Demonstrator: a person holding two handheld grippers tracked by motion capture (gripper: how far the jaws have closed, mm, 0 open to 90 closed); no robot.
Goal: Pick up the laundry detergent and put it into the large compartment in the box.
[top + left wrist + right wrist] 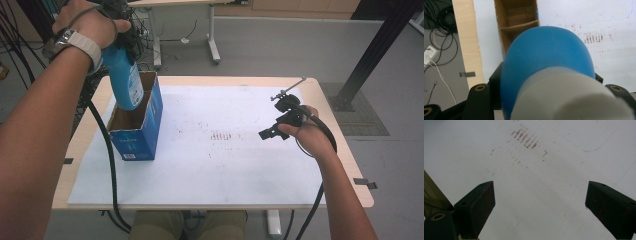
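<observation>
Near edge, high view: both of my forearms enter from the bottom of the frame, the left one running up the left side, the right one up the lower right.

Right gripper: sits right of centre in the high view, low over the white paper sheet that covers the light wooden table. In the right gripper view its two black jaws stand wide apart at lower left and lower right, nothing between them, only the sheet and a patch of reddish-brown smudge marks in the upper middle of the frame.

Left gripper: upper left of the high view, held high in my hand. Its jaws are clamped on the neck end of a blue plastic bottle with a white cap. The bottle hangs roughly upright, slightly tilted, with its base dipping into the open top of a blue cardboard box with a brown inside. I cannot tell whether the base touches anything inside. In the left gripper view the bottle's blue shoulder takes the centre, the white cap blurred at the bottom, and the box's brown interior with a cardboard divider lies beyond at upper middle.

Far: grey floor and black cables at upper left.
</observation>
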